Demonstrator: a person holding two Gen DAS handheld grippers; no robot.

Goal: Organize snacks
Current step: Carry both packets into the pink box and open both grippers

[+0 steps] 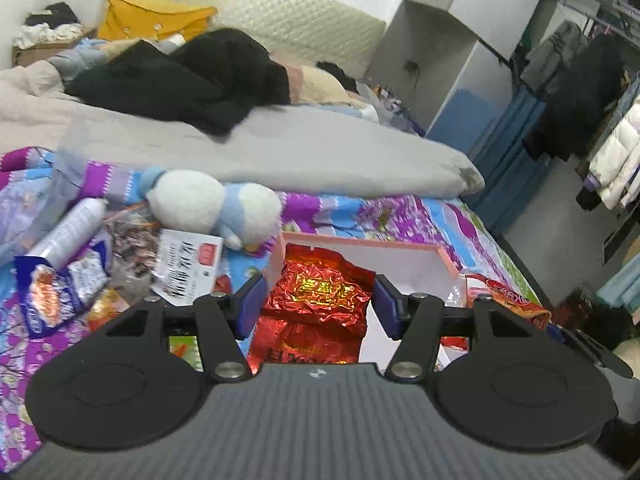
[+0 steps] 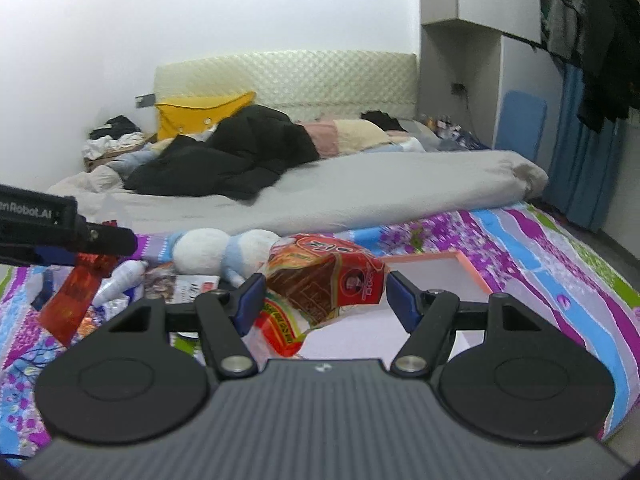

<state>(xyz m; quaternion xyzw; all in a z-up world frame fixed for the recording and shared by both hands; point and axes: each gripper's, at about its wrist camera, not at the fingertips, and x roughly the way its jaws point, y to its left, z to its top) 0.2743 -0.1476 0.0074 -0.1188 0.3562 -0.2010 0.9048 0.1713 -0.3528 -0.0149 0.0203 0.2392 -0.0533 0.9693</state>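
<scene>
My left gripper point(image 1: 318, 304) is shut on a crinkled red foil snack bag point(image 1: 316, 300) and holds it over the near left part of a shallow white box with a pink rim point(image 1: 444, 258). From the right wrist view the left gripper point(image 2: 100, 240) shows at the far left with the red bag point(image 2: 74, 296) hanging from it. My right gripper point(image 2: 324, 300) is shut on a red-and-brown snack packet point(image 2: 324, 284), held above the same box point(image 2: 472, 270). That packet also shows at the right in the left wrist view point(image 1: 508, 292).
Several snack bags lie on the colourful bedspread at the left, among them a blue-and-white packet point(image 1: 56, 292) and a white label pack point(image 1: 188, 268). A silver can point(image 1: 68, 232) and a white-and-blue plush toy point(image 1: 212, 204) lie behind. A grey duvet point(image 1: 280, 152) crosses the bed.
</scene>
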